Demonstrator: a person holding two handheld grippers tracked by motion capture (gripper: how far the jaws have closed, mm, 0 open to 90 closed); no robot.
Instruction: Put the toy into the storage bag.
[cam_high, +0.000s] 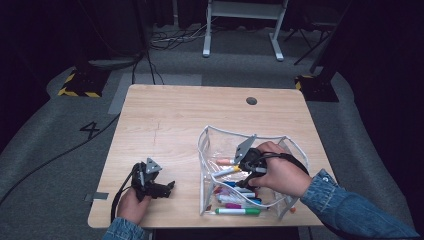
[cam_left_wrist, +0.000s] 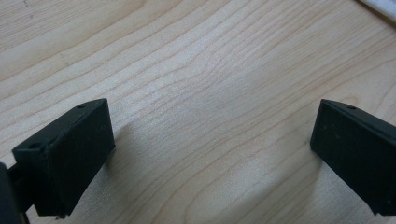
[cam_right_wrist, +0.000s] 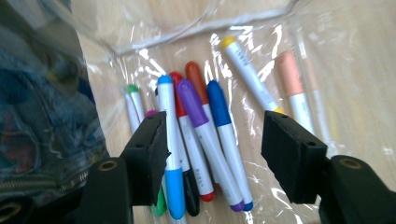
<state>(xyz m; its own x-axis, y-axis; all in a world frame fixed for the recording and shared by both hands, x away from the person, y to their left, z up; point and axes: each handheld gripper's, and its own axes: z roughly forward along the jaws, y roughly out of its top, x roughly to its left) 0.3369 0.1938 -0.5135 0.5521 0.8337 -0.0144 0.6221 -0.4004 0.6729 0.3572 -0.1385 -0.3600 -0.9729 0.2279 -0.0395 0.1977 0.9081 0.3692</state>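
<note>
Hovering with jaws apart inside the clear pouch (cam_high: 295, 150) on the desk (cam_high: 175, 120), the right hand-held gripper (cam_right_wrist: 215, 144) is leaving most markers (cam_right_wrist: 205, 130) packed, one green marker (cam_high: 238, 211) remaining outside, while the left hand-held gripper (cam_left_wrist: 210, 154) is idling open.

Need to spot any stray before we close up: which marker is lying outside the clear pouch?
The green-capped marker, lying crosswise on the table at the pouch's near edge. The other markers lie inside it, under the right tool.
</note>
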